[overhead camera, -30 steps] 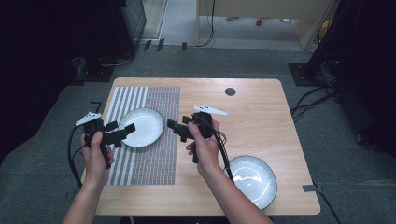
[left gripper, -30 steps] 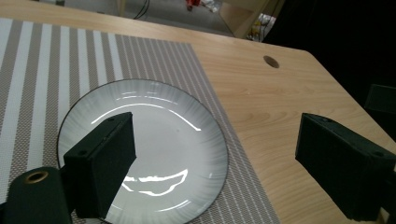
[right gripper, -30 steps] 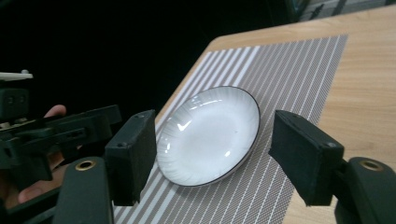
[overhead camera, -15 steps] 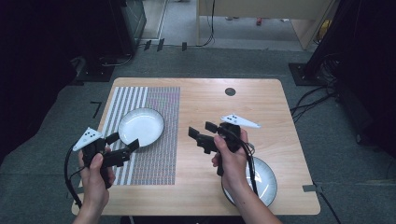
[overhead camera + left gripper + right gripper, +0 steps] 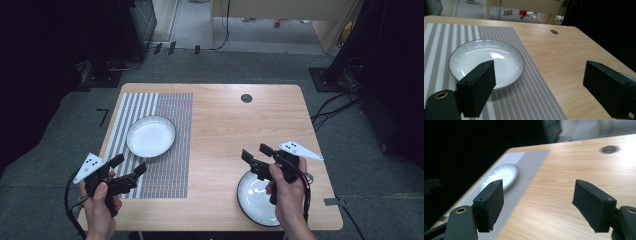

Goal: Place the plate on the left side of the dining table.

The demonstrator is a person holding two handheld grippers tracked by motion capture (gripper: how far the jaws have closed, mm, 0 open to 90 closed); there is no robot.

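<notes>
While both hands sit low at the near edge of the wooden tabletop [image 5: 225, 130], each pair of tongs gapes wide with nothing between the jaws. Left tongs [image 5: 126, 172] hover over the near left corner of the striped placemat [image 5: 170, 150], aimed at the white plate [image 5: 151, 136] lying on the mat's far half, well apart from the jaws. Right tongs [image 5: 252, 156] hang just above the far rim of a second plate [image 5: 252, 197] at the near right edge, partly hidden under the hand [image 5: 287, 192]. From the right gripper view, the mat's plate [image 5: 502, 176] lies far off beyond the left jaw. A dark round hole [image 5: 246, 98] marks the tabletop's far side.
</notes>
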